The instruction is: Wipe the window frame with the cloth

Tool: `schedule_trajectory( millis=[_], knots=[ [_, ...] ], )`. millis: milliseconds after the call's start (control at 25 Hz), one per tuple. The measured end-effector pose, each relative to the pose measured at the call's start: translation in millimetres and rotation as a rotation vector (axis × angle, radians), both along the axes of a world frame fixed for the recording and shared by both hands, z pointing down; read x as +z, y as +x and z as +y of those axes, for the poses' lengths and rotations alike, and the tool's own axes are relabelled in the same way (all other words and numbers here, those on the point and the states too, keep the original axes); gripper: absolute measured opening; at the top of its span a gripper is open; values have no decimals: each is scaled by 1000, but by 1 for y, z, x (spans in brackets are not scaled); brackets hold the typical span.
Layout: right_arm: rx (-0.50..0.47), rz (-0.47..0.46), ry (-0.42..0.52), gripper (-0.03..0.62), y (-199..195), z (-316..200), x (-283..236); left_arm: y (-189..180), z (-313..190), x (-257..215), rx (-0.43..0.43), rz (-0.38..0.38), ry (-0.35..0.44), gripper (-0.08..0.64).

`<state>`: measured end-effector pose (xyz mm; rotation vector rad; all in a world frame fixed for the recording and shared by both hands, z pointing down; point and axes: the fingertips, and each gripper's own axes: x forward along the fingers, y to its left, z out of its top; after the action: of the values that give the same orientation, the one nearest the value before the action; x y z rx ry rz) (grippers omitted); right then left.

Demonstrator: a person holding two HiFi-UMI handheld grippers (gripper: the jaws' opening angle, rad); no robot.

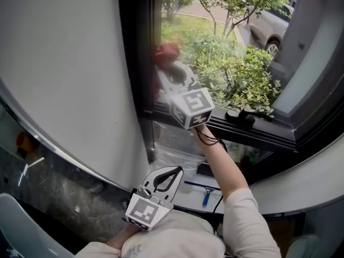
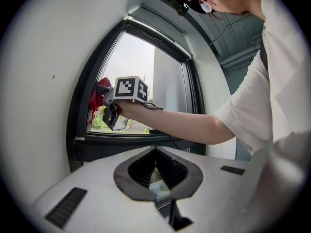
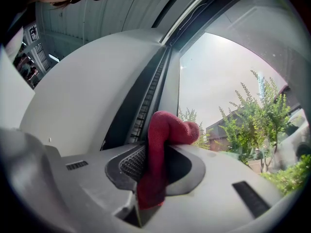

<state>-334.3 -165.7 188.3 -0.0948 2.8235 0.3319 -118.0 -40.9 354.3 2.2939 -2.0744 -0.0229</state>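
My right gripper [image 1: 164, 72] is raised to the window and shut on a red cloth [image 1: 167, 51], which bunches up past its tips. The cloth sits right beside the dark window frame [image 1: 137, 63], at the left upright; whether it touches is hard to tell. In the right gripper view the cloth [image 3: 163, 140] runs up between the jaws of that gripper [image 3: 158, 154], with the frame [image 3: 146, 98] just behind. The left gripper view shows the cloth [image 2: 97, 93] and right gripper [image 2: 111, 113] by the frame [image 2: 80, 106]. My left gripper [image 1: 173, 172] [image 2: 155, 152] hangs low, shut and holding nothing.
A white wall [image 1: 64, 63] lies left of the frame. On the lower frame rail sits a black window handle [image 1: 240, 117]. Clear plastic [image 1: 177, 149] and a blue-handled tool [image 1: 207, 198] lie on the ledge below. Bushes [image 1: 236, 74] and a car [image 1: 269, 31] are outside.
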Motion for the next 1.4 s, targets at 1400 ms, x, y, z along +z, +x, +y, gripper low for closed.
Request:
schedule_trajectory(
  millis=[1400],
  knots=[
    [46,145,-120,87,-2,-5,61,-2,0,1,0,16,1,8]
  ],
)
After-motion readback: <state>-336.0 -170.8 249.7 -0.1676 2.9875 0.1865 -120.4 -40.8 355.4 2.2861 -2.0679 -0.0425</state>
